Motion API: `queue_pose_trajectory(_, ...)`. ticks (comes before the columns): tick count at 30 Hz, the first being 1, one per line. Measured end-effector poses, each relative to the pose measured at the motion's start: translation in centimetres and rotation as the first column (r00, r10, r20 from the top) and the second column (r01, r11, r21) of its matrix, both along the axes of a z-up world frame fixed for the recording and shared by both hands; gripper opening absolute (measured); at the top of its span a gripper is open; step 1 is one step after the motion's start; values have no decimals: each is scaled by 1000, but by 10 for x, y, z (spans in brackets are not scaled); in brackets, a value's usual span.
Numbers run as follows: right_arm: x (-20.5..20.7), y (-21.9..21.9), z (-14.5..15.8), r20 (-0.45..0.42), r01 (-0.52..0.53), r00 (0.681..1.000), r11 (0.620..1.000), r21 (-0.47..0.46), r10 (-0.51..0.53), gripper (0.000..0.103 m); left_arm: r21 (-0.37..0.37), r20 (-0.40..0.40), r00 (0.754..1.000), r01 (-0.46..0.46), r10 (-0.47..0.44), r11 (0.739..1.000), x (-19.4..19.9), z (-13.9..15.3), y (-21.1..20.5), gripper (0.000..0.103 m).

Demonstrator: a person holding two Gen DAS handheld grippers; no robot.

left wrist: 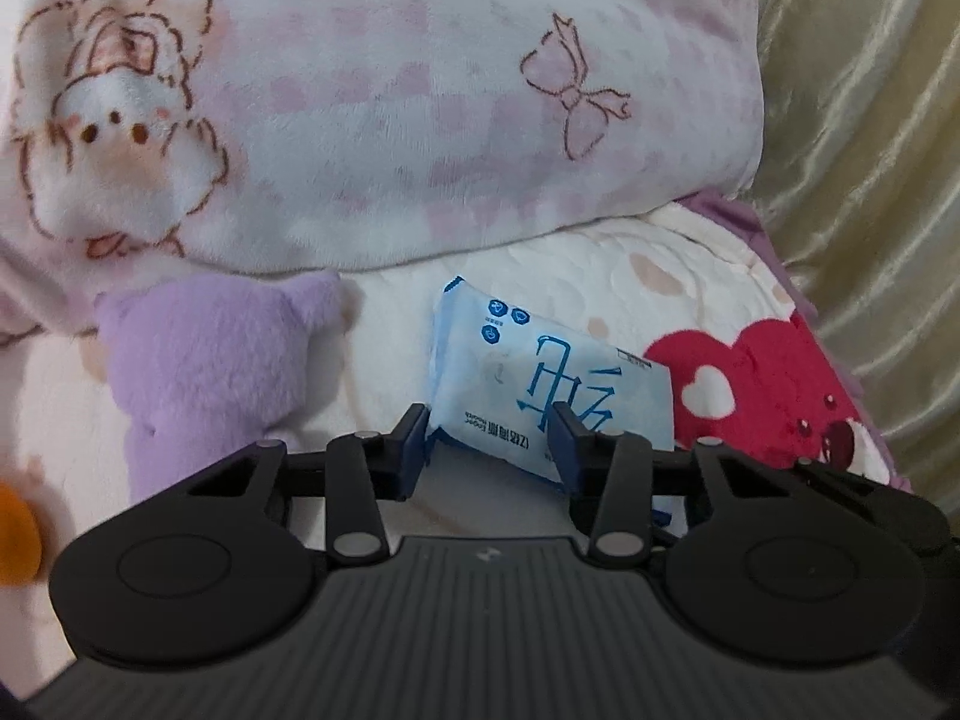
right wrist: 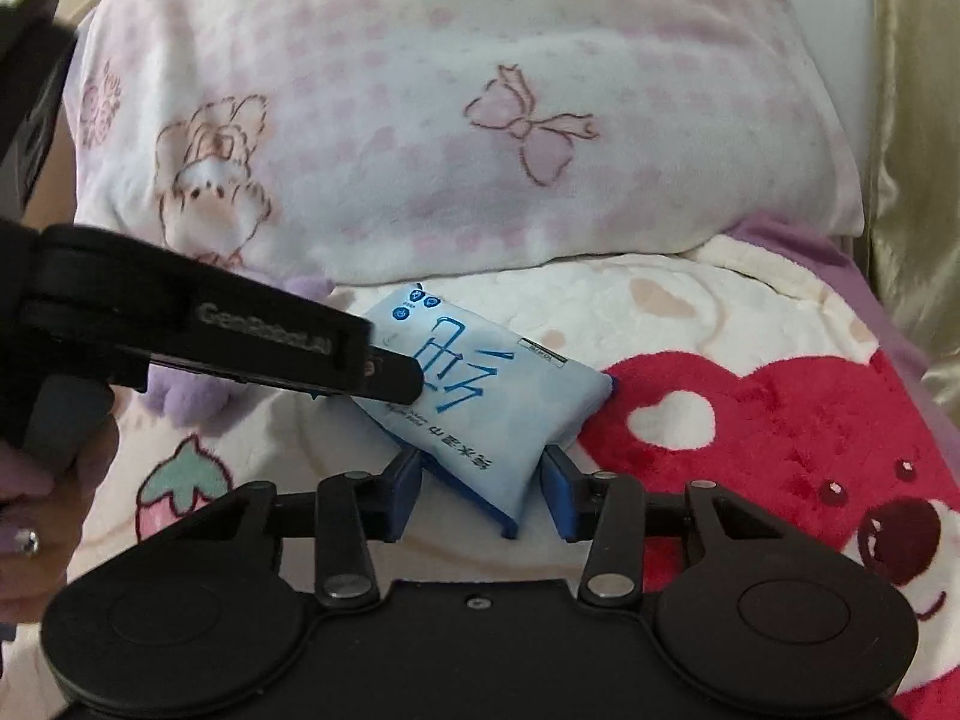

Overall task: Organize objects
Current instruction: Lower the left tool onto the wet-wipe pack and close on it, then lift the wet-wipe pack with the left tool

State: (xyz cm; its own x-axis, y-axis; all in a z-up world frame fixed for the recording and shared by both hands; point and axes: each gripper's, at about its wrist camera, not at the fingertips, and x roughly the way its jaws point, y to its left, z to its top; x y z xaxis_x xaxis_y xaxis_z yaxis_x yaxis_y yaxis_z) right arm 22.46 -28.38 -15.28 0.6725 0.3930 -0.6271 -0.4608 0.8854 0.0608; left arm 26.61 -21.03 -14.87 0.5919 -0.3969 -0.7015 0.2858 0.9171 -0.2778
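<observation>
Blue tissue pack on bed blanket, just below pink pillow, long axis diagonal, far-left to near-right. Both hand-held grippers on it. Left hand-held gripper straddles near edge, pads seemingly touching, likely clamped on it. Right hand-held gripper brackets near corner; contact unclear, cannot tell if gripping. Purple plush just left of pack. Soft, giving surface. Gold curtain at right.

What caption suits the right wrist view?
Both grippers meet at a blue tissue pack lying on a cartoon blanket.
</observation>
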Motion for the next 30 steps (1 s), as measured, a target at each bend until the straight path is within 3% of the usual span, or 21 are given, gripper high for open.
queue_pose_trajectory(3, 1, -9, 2, -33, -7, 999, 999, 50, 9, 54, -16, -24, 1000, 1, -1, 1000, -10, 1, 5, 41)
queue_pose_trajectory(7, -2, -21, 9, -104, -76, 991, 991, 113, 88, 73, -88, -102, 995, -27, 18, 996, -28, -2, 20, 41)
queue_pose_trajectory(11, -15, -20, 9, -142, -150, 976, 984, 99, 163, 76, -92, -115, 993, -30, 19, 995, -52, -6, 26, 40)
queue_pose_trajectory(15, -20, -17, 8, -147, -154, 975, 984, 85, 166, 81, -93, -107, 994, -26, 16, 995, -58, -4, 29, 42)
queue_pose_trajectory(20, 1, -47, -3, -264, -49, 956, 955, 293, 130, 82, -3, -31, 999, -21, 21, 1000, -43, 4, 33, 43)
queue_pose_trajectory(24, 15, -70, -13, -347, 56, 929, 884, 465, 124, 81, -42, -53, 998, 42, -44, 998, -32, 1, 30, 40)
queue_pose_trajectory(26, 16, -69, -15, -350, 61, 929, 883, 465, 120, 75, -71, -67, 995, 69, -74, 995, -33, -3, 25, 40)
queue_pose_trajectory(30, 10, -59, -13, -299, 20, 948, 915, 403, 111, 67, -84, -73, 996, 37, -43, 996, -44, -5, 25, 35)
